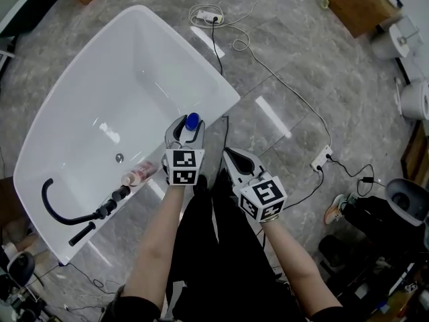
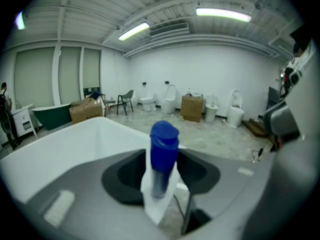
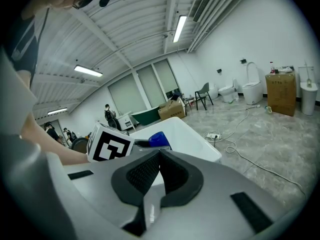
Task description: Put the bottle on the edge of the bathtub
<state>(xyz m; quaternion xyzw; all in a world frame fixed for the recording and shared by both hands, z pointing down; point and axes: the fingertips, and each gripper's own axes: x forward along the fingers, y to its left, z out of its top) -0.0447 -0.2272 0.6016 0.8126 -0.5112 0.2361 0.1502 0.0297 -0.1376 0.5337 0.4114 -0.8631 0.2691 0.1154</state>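
The white bottle with a blue cap (image 1: 192,121) stands upright between the jaws of my left gripper (image 1: 187,129), at the near right rim of the white bathtub (image 1: 221,89). In the left gripper view the bottle (image 2: 161,154) is narrower than the gap, and the dark pads (image 2: 117,176) on either side stand clear of it, so this gripper (image 2: 161,184) is open. The gripper body hides the bottle's base. My right gripper (image 1: 228,155) is shut and empty, just right of the left one over the floor; its jaws (image 3: 159,159) meet.
A black faucet with a hand shower (image 1: 67,217) sits on the tub's near left rim. A pink bottle (image 1: 139,174) lies inside near the drain (image 1: 119,157). Cables and power strips (image 1: 322,158) cross the marble floor. Cardboard boxes (image 1: 358,2) and toilets (image 1: 414,99) stand at the right.
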